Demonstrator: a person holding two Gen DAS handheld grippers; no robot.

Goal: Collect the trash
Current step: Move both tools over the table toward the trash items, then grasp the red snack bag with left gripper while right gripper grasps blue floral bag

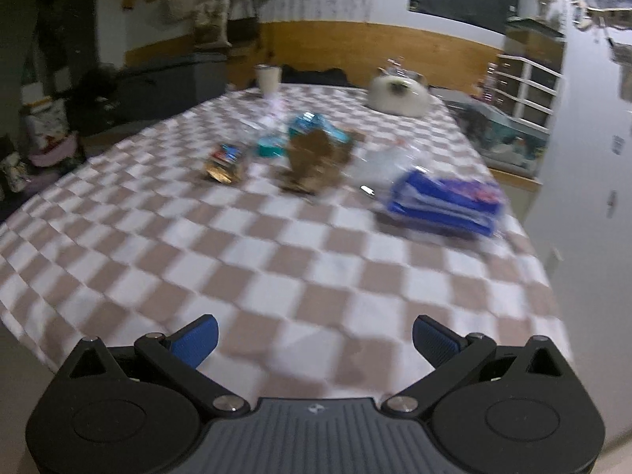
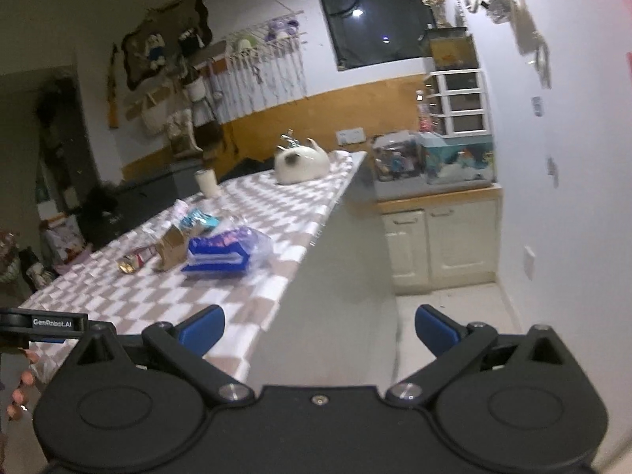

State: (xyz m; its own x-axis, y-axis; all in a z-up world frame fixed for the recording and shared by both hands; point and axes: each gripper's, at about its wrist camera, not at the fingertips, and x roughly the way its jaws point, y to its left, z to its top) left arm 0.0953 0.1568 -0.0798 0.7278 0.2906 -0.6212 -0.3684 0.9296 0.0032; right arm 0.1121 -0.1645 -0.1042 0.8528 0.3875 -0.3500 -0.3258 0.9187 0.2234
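Lying in a bunch on the checked table point(image 1: 276, 260), the trash is well apart from both tools: a blue packet point(image 1: 442, 201), brown paper point(image 1: 314, 162), a small wrapper point(image 1: 225, 162). The left gripper point(image 1: 315, 341) and right gripper point(image 2: 320, 331) are spread wide, nothing held, likely readied for grabbing.

The right tool point(image 2: 319, 330) is hovering wide open off the checkered bench's point(image 2: 252, 213) near corner, empty, while a blue wrapper point(image 2: 221, 254), torn cardboard point(image 2: 172, 251) and a white cat point(image 2: 302, 164) are lying farther along it.
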